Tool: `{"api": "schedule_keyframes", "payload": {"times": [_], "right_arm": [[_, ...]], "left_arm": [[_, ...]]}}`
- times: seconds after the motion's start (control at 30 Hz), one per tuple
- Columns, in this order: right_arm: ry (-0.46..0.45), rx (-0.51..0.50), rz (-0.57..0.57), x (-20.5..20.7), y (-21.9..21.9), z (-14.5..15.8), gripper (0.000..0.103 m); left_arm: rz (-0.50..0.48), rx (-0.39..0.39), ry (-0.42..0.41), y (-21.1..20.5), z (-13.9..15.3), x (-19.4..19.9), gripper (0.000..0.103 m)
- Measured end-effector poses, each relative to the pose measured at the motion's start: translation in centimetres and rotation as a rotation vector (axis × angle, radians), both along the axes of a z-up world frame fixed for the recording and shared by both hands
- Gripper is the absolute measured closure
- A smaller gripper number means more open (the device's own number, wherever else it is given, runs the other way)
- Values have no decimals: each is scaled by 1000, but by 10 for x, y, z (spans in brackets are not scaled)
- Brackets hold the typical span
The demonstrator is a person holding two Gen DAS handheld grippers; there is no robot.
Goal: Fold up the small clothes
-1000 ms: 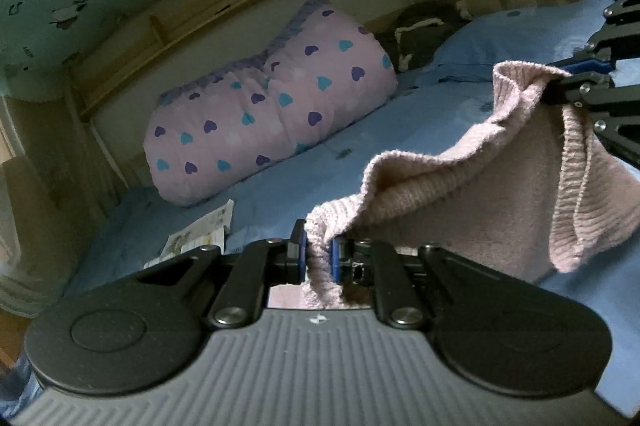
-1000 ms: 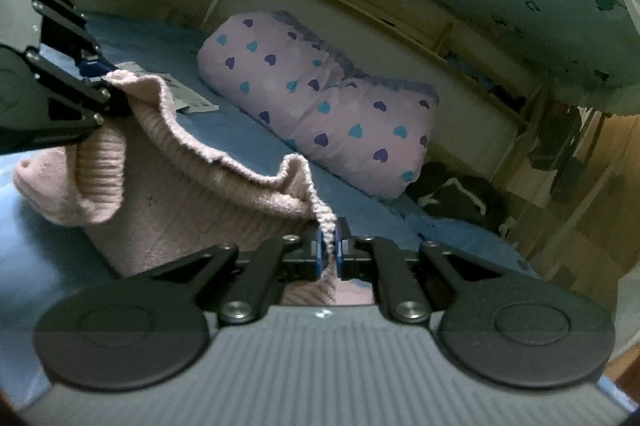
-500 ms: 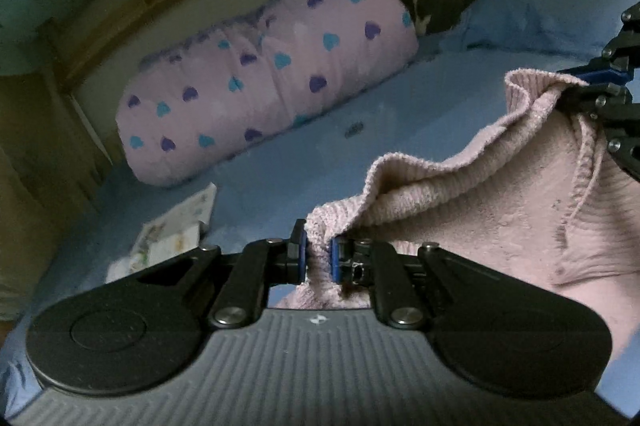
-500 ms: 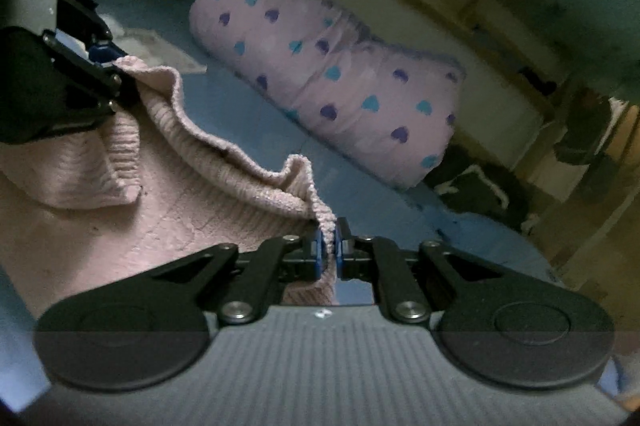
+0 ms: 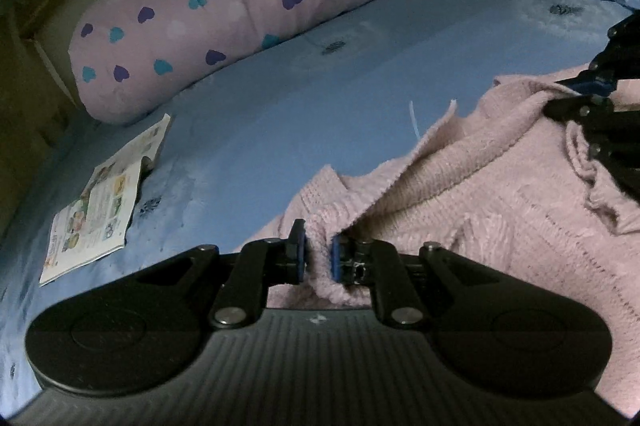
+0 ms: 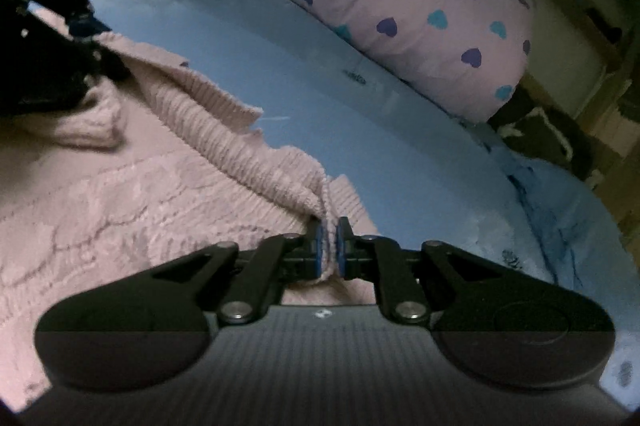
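Pink knit garment (image 5: pixel 500 193) edge pinched by left gripper (image 5: pixel 319 258) and right gripper (image 6: pixel 329 250); held hem runs between them, toward 2 o'clock from the left gripper, body at 4 o'clock, on blue sheet (image 5: pixel 280 97).

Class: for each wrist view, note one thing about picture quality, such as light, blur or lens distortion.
Left wrist view: dim room light, dark corners; fisheye bows the blue bedsheet; the leaflet stays fairly sharp. Right wrist view: softer overall, the pink knit sweater smeared near the frame edge, the heart-print pillow curved by the lens.
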State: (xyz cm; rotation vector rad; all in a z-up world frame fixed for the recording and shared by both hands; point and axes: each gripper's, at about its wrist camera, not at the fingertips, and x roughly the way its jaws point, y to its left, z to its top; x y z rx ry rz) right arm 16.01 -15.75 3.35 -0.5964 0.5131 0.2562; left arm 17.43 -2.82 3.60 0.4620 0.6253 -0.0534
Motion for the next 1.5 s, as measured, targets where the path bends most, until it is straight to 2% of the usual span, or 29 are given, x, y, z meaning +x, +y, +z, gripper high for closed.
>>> {"api": "schedule_keyframes", "payload": {"times": [0.1, 0.17, 0.2, 0.27, 0.4, 0.5, 0.7, 0.9, 1.13, 1.2, 1.23, 1.27, 1.37, 1.43, 1.5], "right_arm": [[14, 46, -1, 0, -6, 8, 90], [7, 78, -19, -3, -13, 17, 69], [-2, 96, -32, -8, -17, 24, 63], [-4, 132, -53, -12, -26, 37, 62], [27, 214, -57, -33, -43, 59, 62], [34, 246, -10, -52, -48, 65, 62], [131, 349, 94, -73, -58, 57, 55], [221, 225, 165, -72, -49, 32, 55], [220, 228, 161, -67, -46, 28, 55], [217, 232, 156, -66, -45, 27, 55], [215, 234, 156, -66, -44, 27, 55], [214, 235, 154, -66, -44, 27, 55], [200, 253, 159, -66, -45, 29, 82], [179, 263, 132, -63, -46, 32, 86], [151, 280, 108, -58, -50, 36, 87]], "left_arm": [[-8, -24, 8, 4, 13, -10, 79], [-8, -7, 3, 5, 25, -23, 61], [-4, 4, -7, 5, 30, -29, 57], [0, 15, -23, 8, 42, -43, 50], [9, -31, -6, 15, 64, -63, 49], [-38, -82, 23, 19, 74, -77, 48], [-159, -65, 82, 18, 63, -102, 47], [-228, -11, 117, 9, 38, -104, 47], [-233, 1, 98, -4, 15, -94, 47], [-221, -23, 74, -3, 13, -90, 54], [-205, -43, 73, -1, 13, -88, 78], [-181, -67, 72, 1, 14, -85, 88], [-66, -114, 17, 14, 23, -75, 90], [-6, -98, -30, 24, 29, -70, 90], [63, -119, -61, 40, 34, -62, 90]]}}
